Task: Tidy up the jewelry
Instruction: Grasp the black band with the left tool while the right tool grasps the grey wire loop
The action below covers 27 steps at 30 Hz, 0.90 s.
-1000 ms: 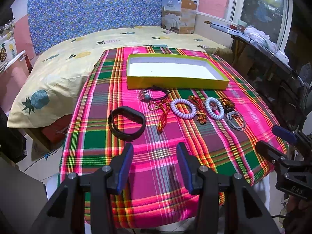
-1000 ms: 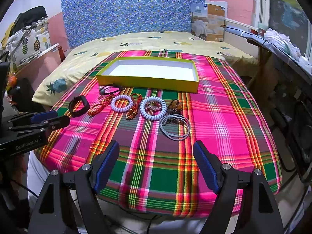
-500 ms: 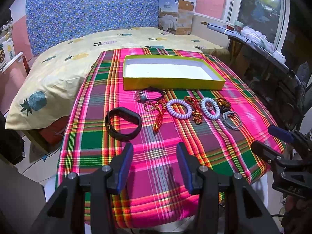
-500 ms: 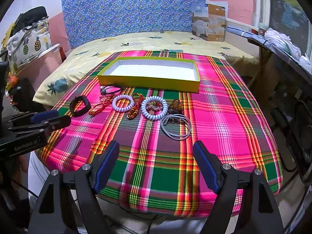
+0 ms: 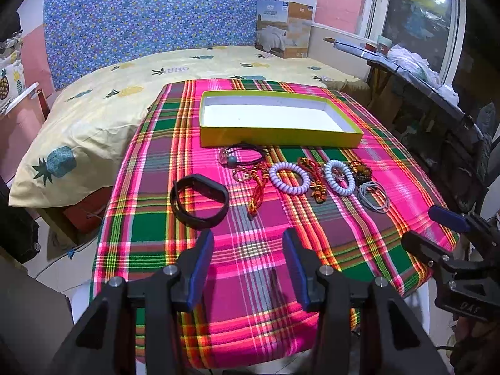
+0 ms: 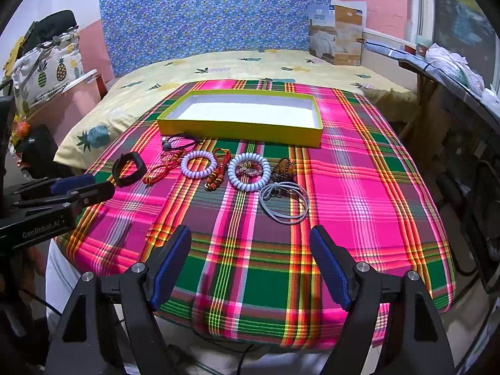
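A yellow tray [image 5: 281, 137] [image 6: 240, 129] with a white, empty inside lies at the far side of the plaid tablecloth [image 5: 250, 250]. A row of jewelry lies in front of it: a black wristband [image 5: 199, 201] [image 6: 128, 168], a black cord bracelet [image 5: 247, 156], a red cord [image 5: 257, 192], two white coil bracelets [image 5: 289, 178] [image 6: 249, 171], a brown bead bracelet [image 6: 284, 167] and grey hair ties [image 5: 373, 197] [image 6: 284, 201]. My left gripper [image 5: 248, 250] is open and empty above the near cloth. My right gripper [image 6: 250, 250] is open and empty, nearer than the hair ties.
A bed with a pineapple sheet [image 5: 109, 103] lies behind and left of the table. A blue patterned headboard [image 6: 215, 15] and a printed box [image 6: 337, 37] stand at the back. A cluttered shelf [image 5: 422, 72] runs along the right under the window.
Both grippers stay open and nearly still. The left view has drawn back and shifted slightly, so the table looks a little farther away.
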Each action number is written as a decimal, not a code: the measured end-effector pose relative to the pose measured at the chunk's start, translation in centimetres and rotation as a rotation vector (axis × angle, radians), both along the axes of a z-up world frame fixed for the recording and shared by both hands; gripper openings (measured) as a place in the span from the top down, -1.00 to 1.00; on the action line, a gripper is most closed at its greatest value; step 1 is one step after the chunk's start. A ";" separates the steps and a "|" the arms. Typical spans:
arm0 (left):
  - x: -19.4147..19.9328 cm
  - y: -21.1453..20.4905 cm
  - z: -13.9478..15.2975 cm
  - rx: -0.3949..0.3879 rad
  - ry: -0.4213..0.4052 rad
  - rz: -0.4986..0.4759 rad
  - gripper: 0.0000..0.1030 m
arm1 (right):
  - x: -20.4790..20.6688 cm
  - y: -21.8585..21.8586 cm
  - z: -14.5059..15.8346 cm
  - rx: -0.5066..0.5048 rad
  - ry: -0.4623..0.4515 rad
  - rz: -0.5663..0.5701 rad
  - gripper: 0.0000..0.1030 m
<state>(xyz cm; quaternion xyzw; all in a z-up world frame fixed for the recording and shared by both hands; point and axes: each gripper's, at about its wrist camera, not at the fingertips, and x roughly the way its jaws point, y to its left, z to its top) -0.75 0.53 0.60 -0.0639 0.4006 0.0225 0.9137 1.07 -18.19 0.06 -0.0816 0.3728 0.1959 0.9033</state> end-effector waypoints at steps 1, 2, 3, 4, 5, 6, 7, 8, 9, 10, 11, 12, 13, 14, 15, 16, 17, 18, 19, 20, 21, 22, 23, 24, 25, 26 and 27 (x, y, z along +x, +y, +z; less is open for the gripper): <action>0.1 0.1 0.0 -0.002 0.002 -0.002 0.07 | 0.0 0.1 0.0 0.000 0.002 0.001 -0.51; 0.2 0.1 0.0 -0.003 0.003 -0.001 0.07 | -0.1 0.2 0.0 0.001 0.003 0.002 -0.51; 0.3 0.2 0.0 0.000 0.003 0.004 0.07 | 0.2 0.1 -0.2 0.003 0.005 0.004 -0.51; 0.4 0.5 0.0 -0.003 0.001 0.009 0.07 | 0.2 0.1 -0.2 0.004 0.006 0.005 -0.51; 0.5 0.7 0.0 -0.010 0.000 0.016 0.07 | 0.3 0.1 -0.2 0.005 0.006 0.004 -0.51; 0.6 1.1 0.0 -0.014 -0.003 0.025 0.07 | 0.5 0.0 -0.3 0.006 0.007 0.002 -0.51; 0.7 1.5 0.0 -0.013 -0.008 0.039 0.07 | 0.7 -0.1 -0.3 0.010 0.008 0.001 -0.49; 0.9 2.0 0.0 -0.011 -0.011 0.053 0.07 | 0.9 -0.3 -0.4 0.013 0.010 -0.002 -0.48; 1.2 2.5 0.0 -0.011 -0.014 0.069 0.07 | 1.2 -0.5 -0.4 0.015 0.013 -0.005 -0.45; 1.3 3.0 -0.1 -0.012 -0.015 0.081 0.07 | 1.6 -0.7 -0.5 0.018 0.017 -0.010 -0.44; 1.6 3.5 -0.2 -0.011 -0.015 0.098 0.07 | 2.0 -0.9 -0.6 0.022 0.020 -0.016 -0.43; 1.9 4.0 -0.3 -0.010 -0.014 0.110 0.07 | 2.3 -1.2 -0.6 0.025 0.024 -0.020 -0.41; 2.2 4.5 -0.5 -0.009 -0.011 0.122 0.07 | 2.7 -1.3 -0.8 0.026 0.026 -0.025 -0.39; 2.6 4.9 -0.7 -0.008 -0.008 0.133 0.07 | 3.2 -1.5 -0.9 0.027 0.031 -0.032 -0.38; 3.0 5.2 -0.9 -0.007 -0.003 0.143 0.07 | 3.6 -1.6 -1.0 0.030 0.035 -0.036 -0.36; 3.3 5.5 -1.2 -0.007 0.003 0.147 0.07 | 3.9 -1.8 -1.1 0.034 0.039 -0.037 -0.32; 3.7 5.7 -1.5 -0.009 0.011 0.150 0.07 | 4.4 -2.0 -1.3 0.036 0.044 -0.041 -0.29; 4.0 6.0 -1.9 -0.010 0.020 0.153 0.07 | 4.8 -2.2 -1.5 0.036 0.048 -0.044 -0.23; 4.4 6.2 -2.3 -0.010 0.033 0.155 0.07 | 5.3 -2.3 -1.8 0.035 0.056 -0.047 -0.16; 4.8 6.3 -2.7 -0.011 0.042 0.155 0.08 | 5.9 -2.4 -2.1 0.036 0.068 -0.049 -0.11; 5.1 6.4 -3.0 -0.012 0.049 0.156 0.08 | 6.3 -2.6 -2.3 0.038 0.076 -0.050 -0.03; 5.4 6.4 -3.4 -0.012 0.056 0.156 0.09 | 6.8 -2.7 -2.6 0.039 0.084 -0.053 0.04; 5.6 6.4 -3.7 -0.013 0.064 0.154 0.13 | 7.2 -2.8 -2.9 0.037 0.093 -0.055 0.06; 5.9 6.4 -3.9 -0.014 0.071 0.153 0.16 | 7.6 -2.9 -3.2 0.038 0.101 -0.056 0.11; 6.1 6.5 -4.2 -0.012 0.077 0.152 0.19 | 8.0 -3.0 -3.4 0.037 0.108 -0.057 0.18; 6.3 6.5 -4.4 -0.008 0.082 0.152 0.22 | 8.4 -3.1 -3.7 0.037 0.117 -0.060 0.20; 6.4 6.5 -4.5 -0.003 0.085 0.153 0.25 | 8.8 -3.2 -4.0 0.038 0.125 -0.061 0.23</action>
